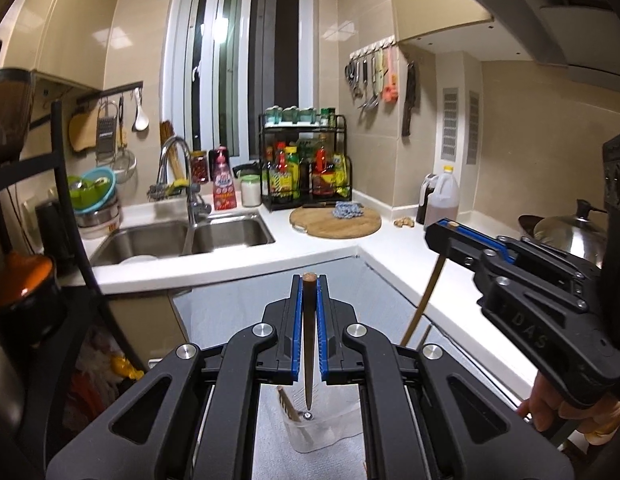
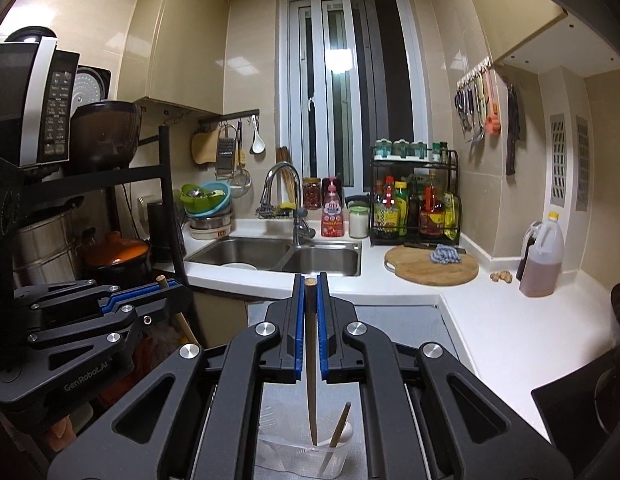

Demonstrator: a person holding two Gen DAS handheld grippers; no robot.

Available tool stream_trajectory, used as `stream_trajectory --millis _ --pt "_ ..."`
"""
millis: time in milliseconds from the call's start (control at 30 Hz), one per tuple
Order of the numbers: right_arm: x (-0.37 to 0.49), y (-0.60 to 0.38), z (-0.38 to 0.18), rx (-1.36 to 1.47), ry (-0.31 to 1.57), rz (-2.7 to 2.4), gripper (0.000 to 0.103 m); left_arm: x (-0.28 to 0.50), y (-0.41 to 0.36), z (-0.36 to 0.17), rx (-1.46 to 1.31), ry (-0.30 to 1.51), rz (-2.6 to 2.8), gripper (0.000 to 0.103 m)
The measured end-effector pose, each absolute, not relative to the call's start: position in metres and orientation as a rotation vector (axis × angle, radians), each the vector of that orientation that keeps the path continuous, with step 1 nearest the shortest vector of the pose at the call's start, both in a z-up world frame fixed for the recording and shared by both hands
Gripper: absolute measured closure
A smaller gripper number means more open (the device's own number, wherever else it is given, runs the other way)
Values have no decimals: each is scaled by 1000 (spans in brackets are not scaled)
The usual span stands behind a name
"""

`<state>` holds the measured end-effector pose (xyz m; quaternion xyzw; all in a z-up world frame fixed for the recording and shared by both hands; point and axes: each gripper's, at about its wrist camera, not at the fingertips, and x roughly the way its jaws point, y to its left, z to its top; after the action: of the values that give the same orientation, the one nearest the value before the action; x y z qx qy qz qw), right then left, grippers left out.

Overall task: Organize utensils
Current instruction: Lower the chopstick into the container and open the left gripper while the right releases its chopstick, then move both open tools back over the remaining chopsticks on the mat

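Note:
My left gripper (image 1: 309, 280) is shut on a dark wooden chopstick (image 1: 308, 344) that hangs point down over a clear plastic cup (image 1: 321, 428) on the grey mat. My right gripper (image 2: 310, 280) is shut on a second chopstick (image 2: 311, 364), its tip inside the same clear cup (image 2: 302, 460). Another chopstick (image 2: 337, 430) leans in the cup. The right gripper (image 1: 449, 226) also shows in the left wrist view, with its chopstick (image 1: 423, 300) hanging below. The left gripper (image 2: 166, 286) shows at left in the right wrist view.
A double steel sink (image 2: 278, 256) with a faucet (image 2: 286, 192) lies ahead. A round wooden board (image 2: 431, 266) with a blue cloth, a condiment rack (image 2: 413, 208) and an oil jug (image 2: 541, 260) stand on the white counter (image 2: 509, 320). A black shelf (image 2: 166, 200) with pots stands at left.

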<state>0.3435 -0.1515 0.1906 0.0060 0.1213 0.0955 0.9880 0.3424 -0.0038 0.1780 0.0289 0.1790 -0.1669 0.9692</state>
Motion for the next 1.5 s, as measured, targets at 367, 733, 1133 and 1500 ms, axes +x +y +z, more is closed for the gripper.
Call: stream_trajectory --millis 367,733,1133,1500 --pt "341 -156 164 4 278 145 46 326 12 178 -4 285 -185 13" --pt "286 -165 158 16 301 131 27 276 12 167 14 312 -178 9" --pt "170 -182 110 47 359 101 21 183 14 113 8 371 -139 9" --pt "105 -176 21 12 421 82 21 123 4 23 -34 439 -197 9"
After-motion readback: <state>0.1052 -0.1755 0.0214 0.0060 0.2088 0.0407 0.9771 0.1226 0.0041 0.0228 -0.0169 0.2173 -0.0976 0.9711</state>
